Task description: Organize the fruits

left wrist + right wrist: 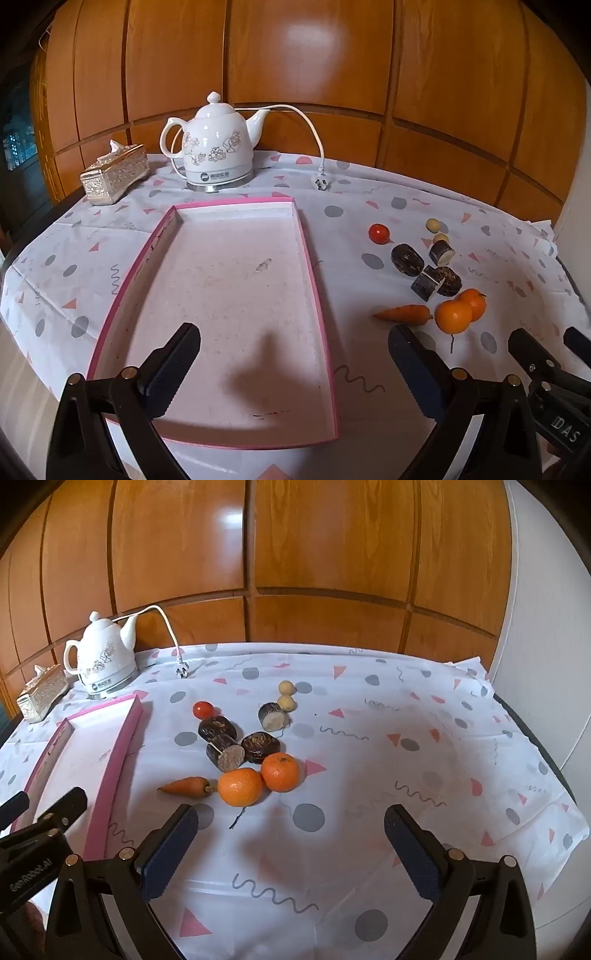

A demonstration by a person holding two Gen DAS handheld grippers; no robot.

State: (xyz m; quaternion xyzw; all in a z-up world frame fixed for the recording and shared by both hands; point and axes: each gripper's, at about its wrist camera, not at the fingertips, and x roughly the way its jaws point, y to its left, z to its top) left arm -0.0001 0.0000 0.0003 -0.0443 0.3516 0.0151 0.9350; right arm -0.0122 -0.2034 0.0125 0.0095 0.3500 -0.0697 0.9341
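Gloss and matt on our table

We see a glossy white ceramic kettle, a matt pink cardboard tray and varnished orange-brown wood panelling.

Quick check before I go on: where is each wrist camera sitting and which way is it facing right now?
Left wrist: above the near table edge, tilted down over the pink tray; open left gripper in front, right gripper at its right edge.
Right wrist: further right, tilted down at the oranges and carrot; open right gripper, left gripper at its left edge.
Shared: tray, fruit pile, white kettle, wooden wall.
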